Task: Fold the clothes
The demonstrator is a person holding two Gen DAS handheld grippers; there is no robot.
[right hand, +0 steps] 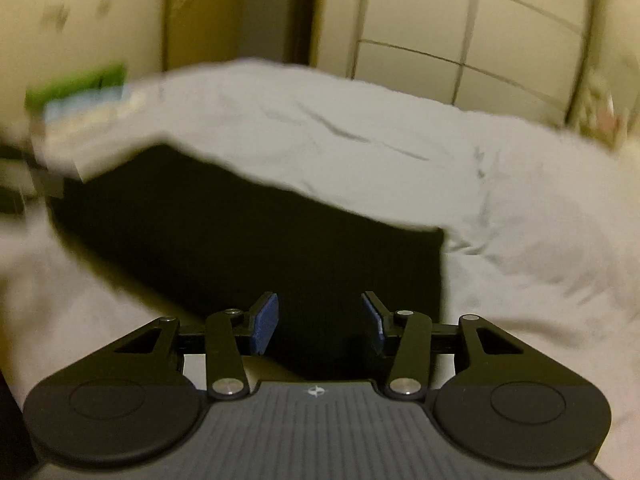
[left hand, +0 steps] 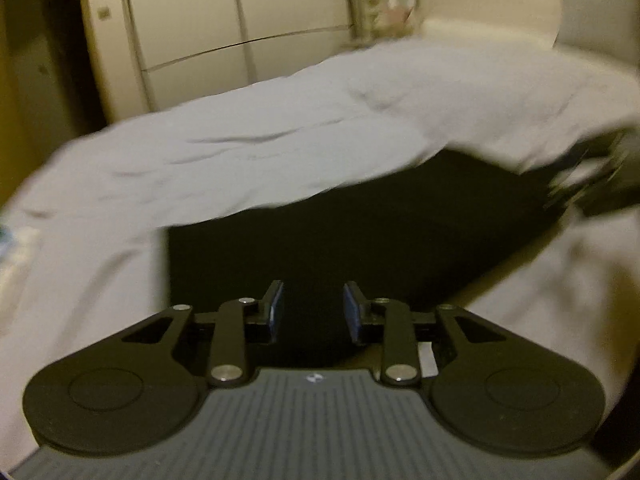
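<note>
A: On the far left of the left wrist view, what is lying there?

B: The white sheet of the bed (left hand: 80, 264) is spreading out there, blurred. Just to its right the black garment (left hand: 360, 216) is lying flat on that bed as a dark rectangle.

A: And the left tool (left hand: 313, 312)?

B: It is hovering over the garment's near edge, its jaws standing narrowly apart, with nothing pinched between the blue pads (left hand: 277, 312); only dark cloth is showing in the gap behind them.

A: What is sitting further right?

B: The right tool (left hand: 600, 176) is showing at the right rim of that view as a dark smear, too blurred to read. Behind the bed a pale wardrobe (left hand: 192, 32) is standing.

A: In the right wrist view, left to right?

B: A green and blue object (right hand: 80, 96) is blurring at the far left; I cannot tell what it is. Then the black garment (right hand: 248, 240) is lying flat on the white bed (right hand: 540, 220), its right edge running straight. The right tool (right hand: 318, 322) is hanging above the near edge, jaws moderately apart and gripping nothing. The wardrobe (right hand: 480, 40) is filling the upper right.
</note>
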